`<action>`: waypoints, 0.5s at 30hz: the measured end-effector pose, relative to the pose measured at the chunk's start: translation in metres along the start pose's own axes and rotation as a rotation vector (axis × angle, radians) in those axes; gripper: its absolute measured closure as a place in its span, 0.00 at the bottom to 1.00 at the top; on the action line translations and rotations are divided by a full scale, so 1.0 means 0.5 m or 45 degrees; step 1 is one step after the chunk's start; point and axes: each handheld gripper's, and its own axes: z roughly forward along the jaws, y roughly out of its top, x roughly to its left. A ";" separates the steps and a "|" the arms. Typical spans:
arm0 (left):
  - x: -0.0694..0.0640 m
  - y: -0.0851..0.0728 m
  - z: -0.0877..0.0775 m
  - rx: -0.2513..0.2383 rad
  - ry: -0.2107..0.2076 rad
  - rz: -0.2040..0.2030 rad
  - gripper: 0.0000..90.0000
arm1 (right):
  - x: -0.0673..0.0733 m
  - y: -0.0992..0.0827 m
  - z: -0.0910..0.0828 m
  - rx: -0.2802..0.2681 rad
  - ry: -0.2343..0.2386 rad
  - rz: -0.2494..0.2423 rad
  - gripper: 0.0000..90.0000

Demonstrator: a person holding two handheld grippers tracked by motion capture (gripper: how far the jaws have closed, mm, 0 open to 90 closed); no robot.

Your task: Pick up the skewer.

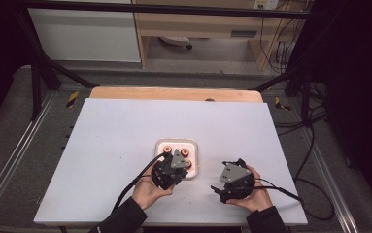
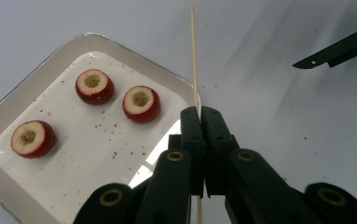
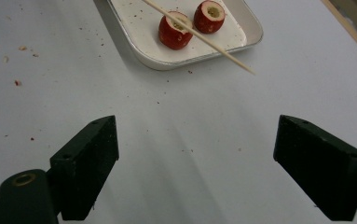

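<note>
Left hand-held gripper (image 2: 199, 114): jaws closed on thin wooden skewer (image 2: 194, 56), light, stiff but prob. snaps easily; grip low near butt. Right hand-held gripper (image 3: 197, 156) wide open, empty. 3 cored red fruits (image 2: 141, 103), soft-looking, sit on white tray (image 2: 22, 95), tabletop centre.

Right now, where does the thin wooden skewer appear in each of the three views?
High view: the wooden skewer pokes out right of the left gripper, beside the white tray.
Left gripper view: it rises from the shut jaws, centre.
Right gripper view: it slants across the top, over the tray.
Shared landmark: the tray with cored red fruits.
</note>
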 end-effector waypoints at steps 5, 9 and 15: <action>-0.017 0.018 0.018 0.037 -0.029 0.053 0.99 | 0.006 0.009 0.000 0.009 -0.020 -0.127 0.24; -0.026 0.027 0.029 0.059 -0.043 0.072 0.99 | 0.007 0.009 0.002 0.016 -0.024 -0.210 0.31; -0.041 0.042 0.048 0.096 -0.084 0.103 0.99 | 0.012 0.008 0.008 0.035 -0.012 -0.347 0.44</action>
